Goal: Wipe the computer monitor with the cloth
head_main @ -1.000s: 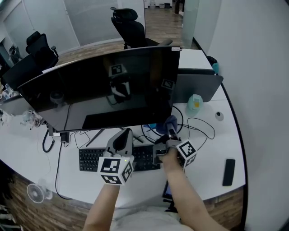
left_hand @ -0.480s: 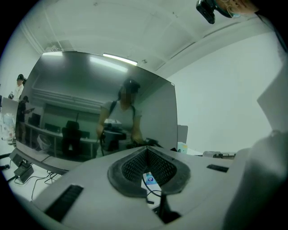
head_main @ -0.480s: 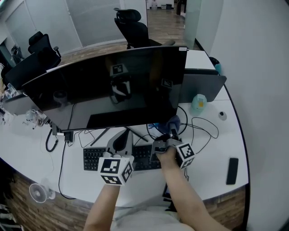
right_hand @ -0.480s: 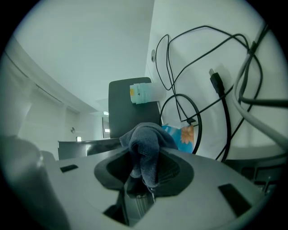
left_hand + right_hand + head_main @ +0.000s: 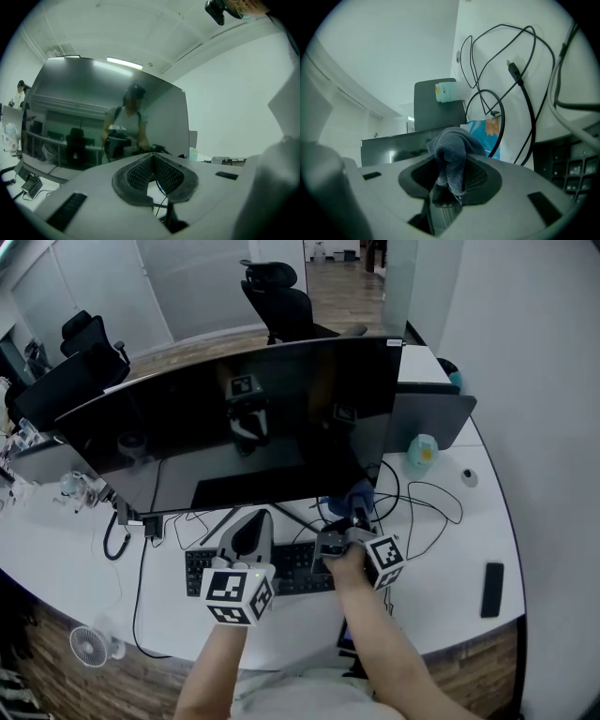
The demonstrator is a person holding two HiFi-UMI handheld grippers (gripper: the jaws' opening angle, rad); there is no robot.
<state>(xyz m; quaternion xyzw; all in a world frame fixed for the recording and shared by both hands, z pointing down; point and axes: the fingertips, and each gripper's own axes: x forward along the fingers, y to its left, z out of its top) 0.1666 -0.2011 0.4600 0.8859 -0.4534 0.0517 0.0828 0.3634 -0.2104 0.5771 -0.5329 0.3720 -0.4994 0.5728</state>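
A white curved desk stands in an office. From the head view, the wide dark monitor spans the desk, with a keyboard in front of it. The left gripper hangs below the monitor's lower edge, over the keyboard. The right gripper sits below the monitor's lower right corner, and the cloth bunched at its tip is near that edge.

In the left gripper view, the monitor fills the background, and the left gripper has its jaw tips together with nothing between them.

In the right gripper view, the right gripper is clamped on the grey cloth, with black cables looping on the desk beyond.
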